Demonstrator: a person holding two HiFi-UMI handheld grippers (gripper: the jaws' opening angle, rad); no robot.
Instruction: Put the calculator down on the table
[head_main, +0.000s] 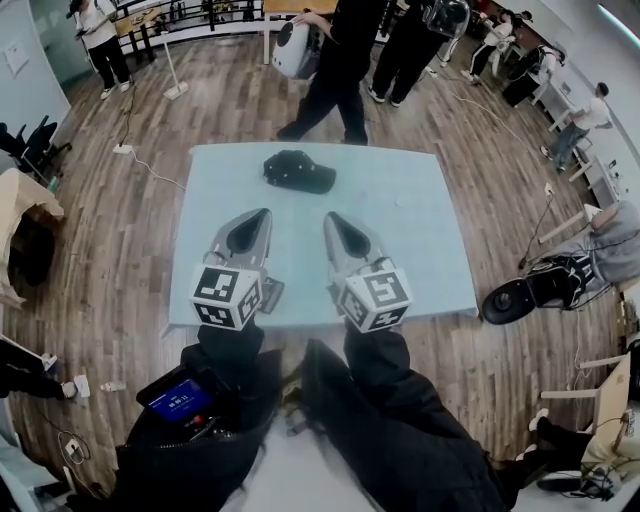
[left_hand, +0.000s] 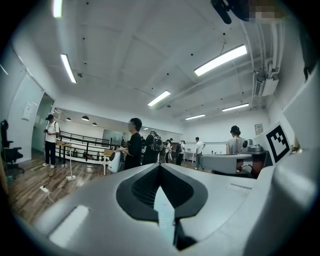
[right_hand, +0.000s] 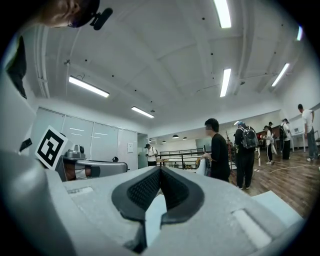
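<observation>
No calculator shows in any view. My left gripper hovers over the near half of the pale blue table, pointing level, its jaws shut with nothing between them. Beside it, my right gripper is held the same way, also shut and empty. In the left gripper view the left gripper has its dark pads meeting, and the right gripper view shows the right gripper with its tips together. A black cap lies on the table's far side, well ahead of both grippers.
Several people stand on the wooden floor beyond the table's far edge. A device with a lit blue screen sits by my left sleeve. A black round object lies on the floor at the right. Railings stand at the back.
</observation>
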